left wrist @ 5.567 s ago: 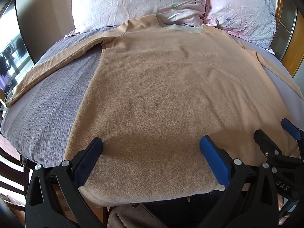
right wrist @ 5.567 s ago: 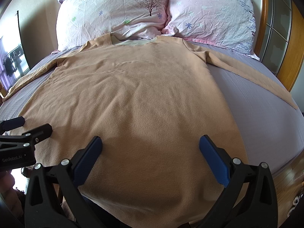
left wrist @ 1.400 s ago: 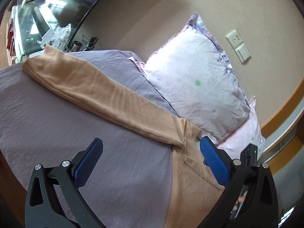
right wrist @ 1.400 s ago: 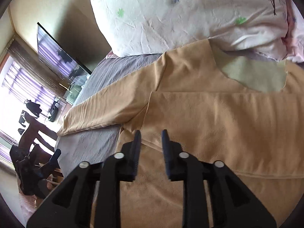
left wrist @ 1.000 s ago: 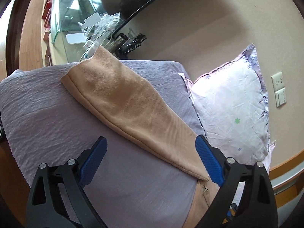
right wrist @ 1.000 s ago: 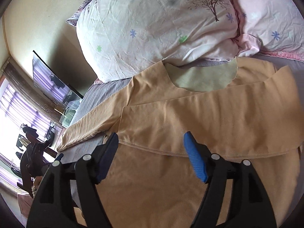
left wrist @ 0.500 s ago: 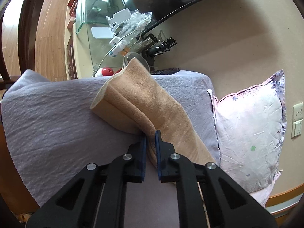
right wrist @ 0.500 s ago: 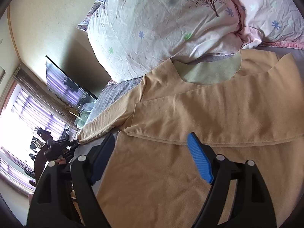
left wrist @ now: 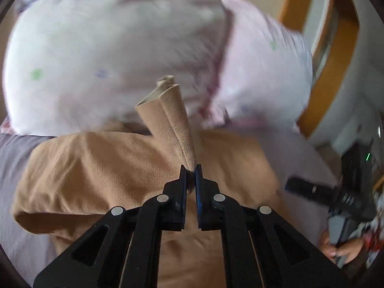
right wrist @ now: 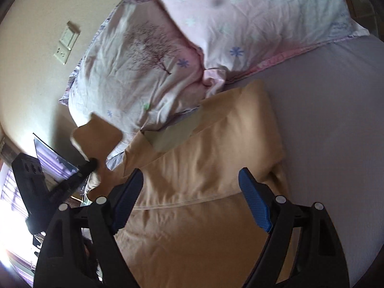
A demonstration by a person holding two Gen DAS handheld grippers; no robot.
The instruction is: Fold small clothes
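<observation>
A tan long-sleeved shirt (right wrist: 204, 172) lies on the grey bed sheet (right wrist: 336, 110), partly folded, its right sleeve laid across the chest. My left gripper (left wrist: 190, 169) is shut on the left sleeve's cuff (left wrist: 168, 117) and holds it up above the shirt body (left wrist: 96, 168). In the right wrist view the left gripper (right wrist: 92, 162) shows at the left with the cuff (right wrist: 96, 135) sticking up from it. My right gripper (right wrist: 192, 189) is open and empty, hovering over the shirt's folded upper part.
Two floral pillows (right wrist: 148, 55) (right wrist: 252, 12) lie at the head of the bed, just beyond the collar. A wooden headboard frame (left wrist: 336, 55) is at the right. A window and dark furniture (right wrist: 28, 192) are off the bed's left side.
My left gripper has lifted the sleeve cuff off the bed's left edge and swung it over the shirt body. My right gripper stays open and has tilted over the shirt.
</observation>
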